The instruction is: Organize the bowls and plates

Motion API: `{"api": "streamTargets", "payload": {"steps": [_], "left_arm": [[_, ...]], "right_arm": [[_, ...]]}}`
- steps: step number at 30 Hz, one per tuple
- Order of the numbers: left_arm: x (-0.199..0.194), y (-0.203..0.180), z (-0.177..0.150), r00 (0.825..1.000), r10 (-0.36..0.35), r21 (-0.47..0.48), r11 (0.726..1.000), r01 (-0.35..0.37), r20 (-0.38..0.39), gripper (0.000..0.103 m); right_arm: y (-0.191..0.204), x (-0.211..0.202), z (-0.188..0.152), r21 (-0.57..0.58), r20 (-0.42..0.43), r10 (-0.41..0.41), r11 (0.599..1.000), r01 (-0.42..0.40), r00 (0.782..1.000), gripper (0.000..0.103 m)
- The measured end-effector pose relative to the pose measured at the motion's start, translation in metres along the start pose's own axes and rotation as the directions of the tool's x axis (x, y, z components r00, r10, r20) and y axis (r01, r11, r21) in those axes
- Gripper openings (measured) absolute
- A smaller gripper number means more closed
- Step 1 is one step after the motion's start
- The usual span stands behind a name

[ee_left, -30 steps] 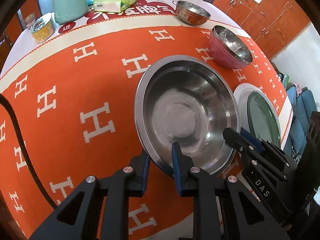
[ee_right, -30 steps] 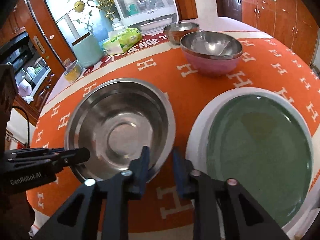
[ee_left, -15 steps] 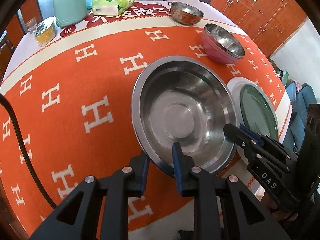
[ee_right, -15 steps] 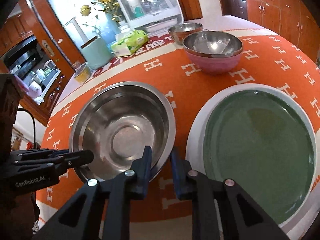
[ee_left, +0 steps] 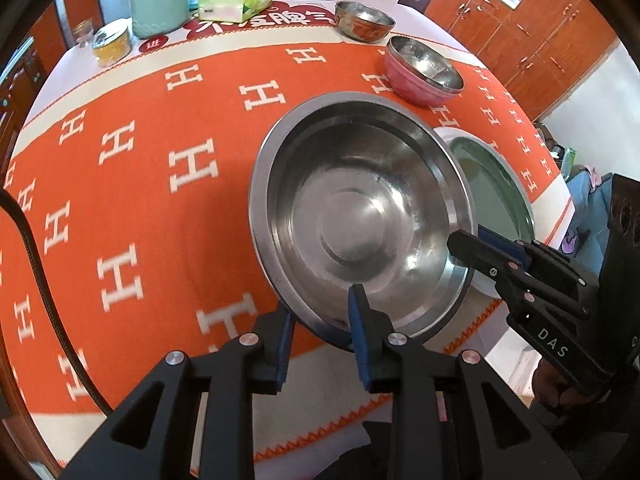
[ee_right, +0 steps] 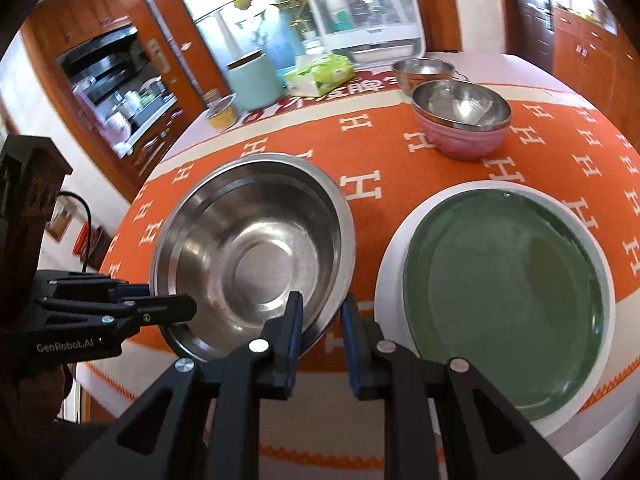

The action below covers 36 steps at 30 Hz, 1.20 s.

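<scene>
Large steel bowl [ee_left: 360, 216] now lifted off orange cloth [ee_left: 140, 152], tilted, overlapping green plate [ee_right: 504, 300]. Left gripper [ee_left: 320, 316] jaws opening, bowl's near rim between them. Right gripper [ee_right: 320, 316] clamped on opposite rim. Pink bowl [ee_right: 460, 124] well behind.

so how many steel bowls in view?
3: the large steel bowl gripped at its near rim, the pink-sided bowl farther back, the small bowl behind it. Another may be nested unseen.
</scene>
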<state>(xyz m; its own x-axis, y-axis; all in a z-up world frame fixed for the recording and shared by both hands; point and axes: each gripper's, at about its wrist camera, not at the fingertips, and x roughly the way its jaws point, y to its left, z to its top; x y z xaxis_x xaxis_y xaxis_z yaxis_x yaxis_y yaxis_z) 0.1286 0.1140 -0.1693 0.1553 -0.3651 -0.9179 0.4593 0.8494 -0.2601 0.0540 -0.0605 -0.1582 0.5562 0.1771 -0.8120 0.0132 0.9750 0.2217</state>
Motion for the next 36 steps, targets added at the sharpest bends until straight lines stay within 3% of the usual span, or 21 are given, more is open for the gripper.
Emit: {"api": "streamTargets", "payload": {"steps": [11, 21, 27, 29, 36], "left_arm": [[0.001, -0.014, -0.034, 0.999, 0.018, -0.091, 0.996, -0.022, -0.048, 0.025], [0.017, -0.013, -0.051, 0.993, 0.036, -0.173, 0.983, -0.055, -0.110, 0.025], [0.015, -0.009, -0.050, 0.994, 0.064, -0.191, 0.978, -0.081, -0.093, 0.038], [0.010, -0.006, -0.046, 0.995, 0.071, -0.193, 0.978, -0.085, -0.075, 0.051], [-0.007, 0.006, -0.031, 0.997, 0.082, -0.191, 0.978, -0.081, -0.002, 0.053]], "right_arm": [[0.005, -0.013, -0.020, -0.168, -0.117, 0.031, 0.985, -0.050, 0.993, 0.023], [0.012, -0.006, -0.030, -0.254, -0.186, 0.020, 0.965, -0.068, 0.982, 0.029], [0.018, -0.005, -0.029, -0.304, -0.186, -0.018, 0.952, -0.040, 0.982, 0.031], [0.020, -0.006, -0.029, -0.315, -0.189, -0.026, 0.949, -0.036, 0.982, 0.031], [0.019, -0.010, -0.028, -0.317, -0.193, -0.039, 0.948, -0.025, 0.980, 0.040]]}}
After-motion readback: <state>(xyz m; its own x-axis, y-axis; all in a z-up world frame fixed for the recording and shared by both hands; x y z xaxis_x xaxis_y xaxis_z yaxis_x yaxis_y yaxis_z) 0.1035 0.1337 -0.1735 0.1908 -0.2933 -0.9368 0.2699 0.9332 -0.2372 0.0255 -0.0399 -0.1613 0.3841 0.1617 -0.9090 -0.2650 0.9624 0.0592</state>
